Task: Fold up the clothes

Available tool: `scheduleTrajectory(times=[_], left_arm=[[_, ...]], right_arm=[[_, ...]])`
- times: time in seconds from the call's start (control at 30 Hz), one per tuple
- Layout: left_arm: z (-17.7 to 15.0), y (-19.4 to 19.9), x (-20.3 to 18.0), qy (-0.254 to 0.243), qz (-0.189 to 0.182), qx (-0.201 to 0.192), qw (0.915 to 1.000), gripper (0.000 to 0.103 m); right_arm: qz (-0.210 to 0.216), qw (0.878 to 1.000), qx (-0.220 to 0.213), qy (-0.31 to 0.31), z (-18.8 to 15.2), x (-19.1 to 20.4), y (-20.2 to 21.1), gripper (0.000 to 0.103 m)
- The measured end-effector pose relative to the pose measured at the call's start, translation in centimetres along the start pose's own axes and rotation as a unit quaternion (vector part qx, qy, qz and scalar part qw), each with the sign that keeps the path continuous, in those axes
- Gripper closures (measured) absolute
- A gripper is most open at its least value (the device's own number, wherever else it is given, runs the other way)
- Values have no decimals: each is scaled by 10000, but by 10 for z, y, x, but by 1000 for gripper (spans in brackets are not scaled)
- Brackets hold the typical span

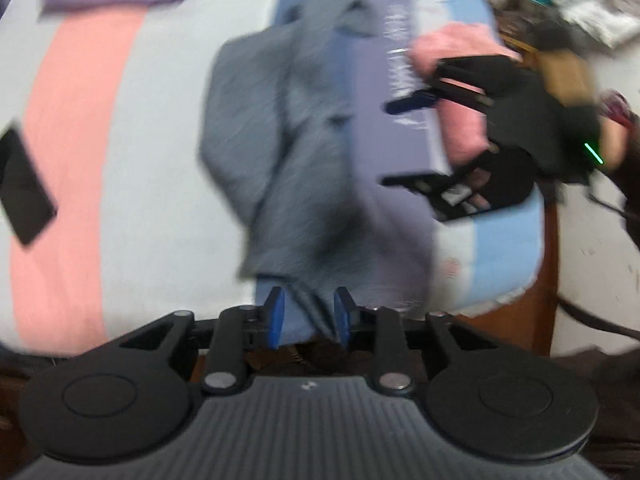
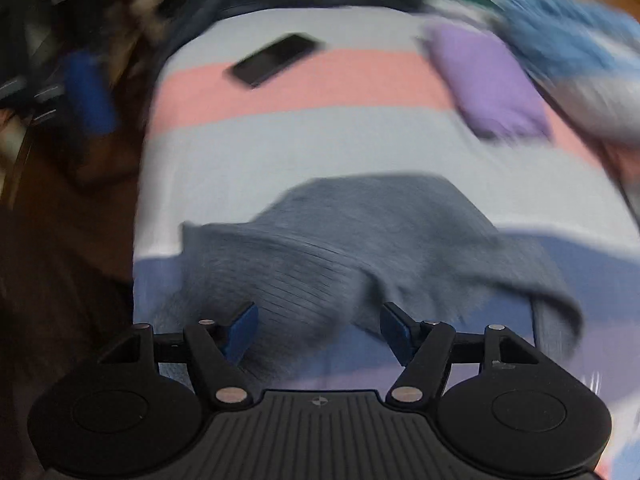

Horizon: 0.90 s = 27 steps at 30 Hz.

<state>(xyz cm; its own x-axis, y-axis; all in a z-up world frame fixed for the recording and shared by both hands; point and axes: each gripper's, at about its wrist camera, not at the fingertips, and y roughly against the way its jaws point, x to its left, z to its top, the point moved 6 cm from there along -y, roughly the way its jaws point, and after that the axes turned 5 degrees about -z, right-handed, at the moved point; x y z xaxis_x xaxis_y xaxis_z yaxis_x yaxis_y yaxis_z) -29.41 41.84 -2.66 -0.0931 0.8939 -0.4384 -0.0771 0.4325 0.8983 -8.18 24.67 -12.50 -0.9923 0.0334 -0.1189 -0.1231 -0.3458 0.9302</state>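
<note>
A gray ribbed knit garment (image 1: 280,152) lies crumpled on a bed cover (image 1: 160,160) striped in pale gray, pink, blue and lavender; in the left wrist view it runs from the center down toward 6 o'clock, its soft folds smeared by blur. The left gripper (image 1: 309,316) points down at the garment's near end, its blue pads a little apart with a thin strip of the gray knit between them; whether the pads press on it cannot be told. In the right wrist view the same garment (image 2: 360,248) fills the lower middle, and the right gripper (image 2: 318,332) stands over it with its blue pads wide apart, fabric beneath the gap but not clamped. In the left view the right gripper (image 1: 404,144) shows at 3 o'clock, black with two spread fingers, before a fuzzy pink cloth (image 1: 456,80). A flat black rectangular phone (image 2: 276,58) rests on the pink stripe at 11 o'clock, and a smooth folded purple cloth (image 2: 492,88) lies at 1 o'clock.
</note>
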Motion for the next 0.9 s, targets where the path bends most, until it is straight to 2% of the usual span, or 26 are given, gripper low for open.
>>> scheduleTrajectory(times=[0.07,0.17,0.27,0.37,0.4,0.47,0.5,0.53,0.6,0.7,0.83,0.9], left_arm=[[-12,-13,11,176,40,-42,9998,63],[-25,-22,22,410,56,-94,9991,57],[-34,-23,20,559,12,-203,9982,54],[-28,-12,19,599,16,-326,9977,45],[-28,-10,19,617,20,-362,9974,44],[-23,-7,20,690,18,-405,9968,44],[-22,-8,20,745,9,-417,9963,44],[-23,-9,21,803,1,-428,9959,44],[-26,-9,25,909,-13,-442,9949,44],[-31,-8,26,997,-31,-441,9940,44],[-28,-6,26,926,15,-483,9945,44],[-24,-3,26,869,34,-541,9947,44]], right_arm=[[-90,9965,-267,791,7,19,-9,36],[-271,9793,-358,1972,21,35,-28,36],[-72,9649,-101,2622,36,34,-54,36],[264,9512,485,3037,46,35,-78,37],[316,9470,723,3114,48,34,-85,42],[482,9418,1005,3171,51,32,-95,59],[557,9424,1058,3124,53,31,-96,82],[631,9429,1110,3077,54,30,-96,97],[585,9447,1076,3041,54,29,-93,97],[484,9577,1026,2644,54,28,-82,97],[390,9890,641,1276,57,7,-37,98],[255,9973,365,578,56,-7,-10,98]])
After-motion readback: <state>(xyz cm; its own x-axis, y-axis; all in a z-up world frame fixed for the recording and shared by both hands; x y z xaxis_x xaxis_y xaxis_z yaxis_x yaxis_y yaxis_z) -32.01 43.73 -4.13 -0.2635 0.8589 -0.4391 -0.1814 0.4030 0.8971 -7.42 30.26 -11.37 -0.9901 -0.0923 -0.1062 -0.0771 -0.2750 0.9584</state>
